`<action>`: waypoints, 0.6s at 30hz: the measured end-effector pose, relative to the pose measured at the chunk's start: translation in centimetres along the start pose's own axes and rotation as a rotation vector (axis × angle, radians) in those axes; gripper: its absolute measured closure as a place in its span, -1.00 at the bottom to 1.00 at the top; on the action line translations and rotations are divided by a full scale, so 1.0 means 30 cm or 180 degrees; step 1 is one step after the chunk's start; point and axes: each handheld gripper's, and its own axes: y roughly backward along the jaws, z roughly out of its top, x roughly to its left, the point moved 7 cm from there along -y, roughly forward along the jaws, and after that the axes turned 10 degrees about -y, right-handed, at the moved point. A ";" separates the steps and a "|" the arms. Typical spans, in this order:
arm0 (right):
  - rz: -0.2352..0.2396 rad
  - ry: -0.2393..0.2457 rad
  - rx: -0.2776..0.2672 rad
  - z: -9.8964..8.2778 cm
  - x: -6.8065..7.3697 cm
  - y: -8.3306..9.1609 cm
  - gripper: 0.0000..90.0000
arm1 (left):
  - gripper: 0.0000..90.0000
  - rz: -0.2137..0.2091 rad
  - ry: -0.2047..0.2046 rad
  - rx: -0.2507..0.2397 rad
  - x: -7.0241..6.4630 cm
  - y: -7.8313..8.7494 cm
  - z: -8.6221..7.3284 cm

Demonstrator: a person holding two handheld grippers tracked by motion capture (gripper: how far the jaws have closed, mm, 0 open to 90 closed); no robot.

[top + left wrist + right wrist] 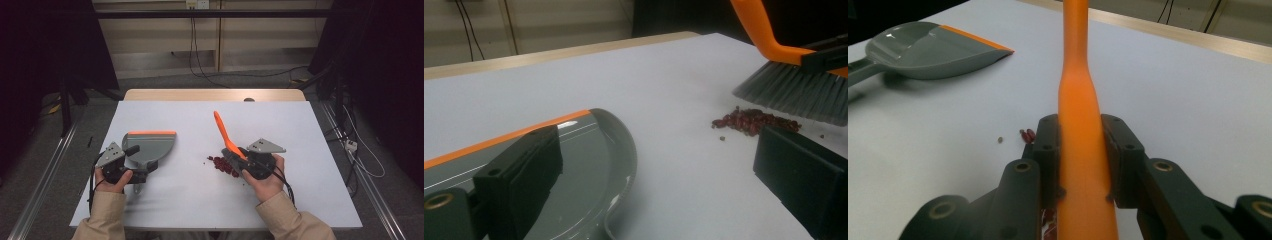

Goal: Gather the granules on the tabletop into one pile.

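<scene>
A grey dustpan point(150, 142) with an orange lip lies on the white table top point(165, 115) at the left. My left gripper point(141, 161) stands open at the pan's rear; in the left gripper view its jaws point(659, 180) are wide apart, and the dustpan point(589, 165) sits under the left one. My right gripper point(241, 157) is shut on the orange handle of a brush point(222, 131). The grey bristles point(794, 92) rest just behind a small pile of red beans point(220, 165). In the right gripper view the pads clamp the handle point(1083, 100) from both sides.
A few stray beans point(1027, 134) lie apart from the pile. The table's wooden far edge point(215, 95) runs behind the white top. Cables point(200, 65) trail on the floor beyond, and dark stands flank the table on both sides.
</scene>
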 end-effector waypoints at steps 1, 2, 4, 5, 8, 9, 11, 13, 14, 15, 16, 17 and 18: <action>-0.0010 -0.0020 -0.0020 -0.007 0.000 0.009 0.59 | -0.88 -0.0002 0.0005 -0.0003 -0.002 -0.001 0.000; -0.0018 -0.0028 -0.0061 -0.014 0.001 0.016 0.59 | -0.88 -0.0006 0.0001 -0.0005 -0.003 -0.002 0.000; -0.0029 -0.0030 -0.0117 -0.025 0.006 0.020 0.59 | -0.88 -0.0011 -0.0003 0.0009 -0.005 -0.004 0.000; -0.0031 -0.0040 -0.0136 -0.031 0.009 0.018 0.59 | -0.88 -0.0012 -0.0003 0.0019 -0.006 -0.005 -0.002; -0.0050 -0.0030 -0.0144 -0.046 0.015 -0.005 0.59 | -0.88 -0.0015 -0.0001 0.0019 -0.007 -0.006 -0.002; -0.0064 -0.0029 -0.0130 -0.049 0.016 -0.014 0.59 | -0.88 -0.0014 0.0000 0.0021 -0.006 -0.005 -0.002; -0.0104 0.0008 -0.0178 -0.044 0.014 -0.028 0.59 | -0.88 -0.0017 0.0008 0.0017 -0.004 -0.005 -0.003; -0.0113 0.0012 -0.0195 -0.035 0.011 -0.043 0.59 | -0.88 -0.0016 0.0005 0.0027 -0.001 -0.005 -0.005; -0.0116 0.0009 -0.0193 -0.029 0.010 -0.051 0.59 | -0.88 -0.0020 0.0009 0.0023 -0.001 -0.006 -0.005; -0.0116 0.0011 -0.0190 -0.023 0.008 -0.060 0.59 | -0.88 -0.0021 0.0006 0.0026 0.000 -0.007 -0.006; -0.0119 -0.0012 -0.0193 -0.017 0.007 -0.068 0.59 | -0.88 -0.0023 0.0006 0.0029 0.000 -0.007 -0.006; -0.0100 -0.0006 -0.0193 -0.011 0.006 -0.078 0.59 | -0.88 -0.0025 0.0005 0.0026 0.000 -0.007 -0.006; -0.0104 -0.0003 -0.0192 -0.005 0.006 -0.086 0.59 | -0.88 -0.0025 0.0009 0.0025 0.000 -0.006 -0.006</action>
